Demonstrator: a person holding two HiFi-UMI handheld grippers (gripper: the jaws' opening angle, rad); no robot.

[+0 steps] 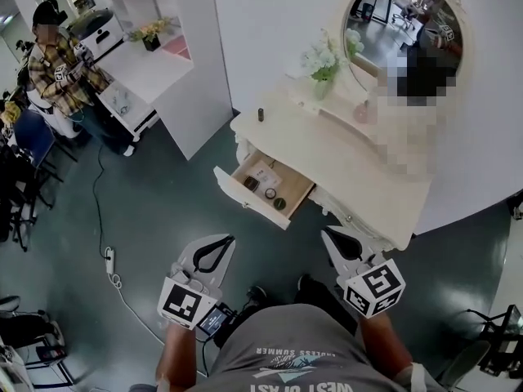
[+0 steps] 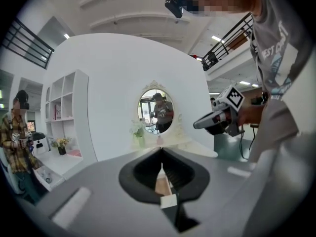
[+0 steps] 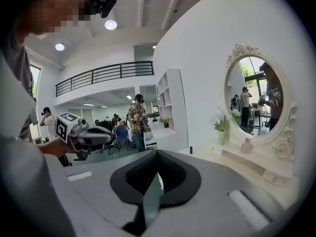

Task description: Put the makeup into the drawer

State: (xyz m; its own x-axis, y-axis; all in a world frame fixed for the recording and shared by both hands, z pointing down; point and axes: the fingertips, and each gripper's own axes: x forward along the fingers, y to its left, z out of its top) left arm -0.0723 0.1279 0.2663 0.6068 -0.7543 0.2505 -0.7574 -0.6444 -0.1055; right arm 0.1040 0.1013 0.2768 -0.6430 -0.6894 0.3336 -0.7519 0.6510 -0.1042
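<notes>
Step in hand, my read: between picks. The left gripper (image 1: 221, 243) and right gripper (image 1: 331, 237) sit low at bottom centre of the head view, close to the person's body and well apart from the vanity table (image 1: 351, 166). Both claws are clenched tip to tip w/ nothing pinched; each gripper view shows only the dark ribbed pads meeting. The drawer (image 1: 243, 198) is pulled out at frame centre, angled toward lower left, w/ a white front and bare light-wood floor. Makeup already lies inside: approx three small dark round compacts (image 1: 280, 204) and a flat pale box (image 1: 263, 172), all lying flat. One small dark tube (image 1: 261, 114) stands upright on the tabletop's left end, above the drawer; prob the next item, can't tell exactly what it is. A pink bottle (image 1: 362, 113) and a flower vase (image 1: 320, 84) stand farther back under the oval mirror (image 1: 384, 15), which has an ornate cream frame. Next move calls for one gripper to open, reach fwd over the drawer and pinch the tube low on its body. It is slim, smooth and tippy, so a square grip is needed. The tabletop is glossy cream w/ a curvy edge; the floor (image 1: 163, 211) is dark green and shiny.
</notes>
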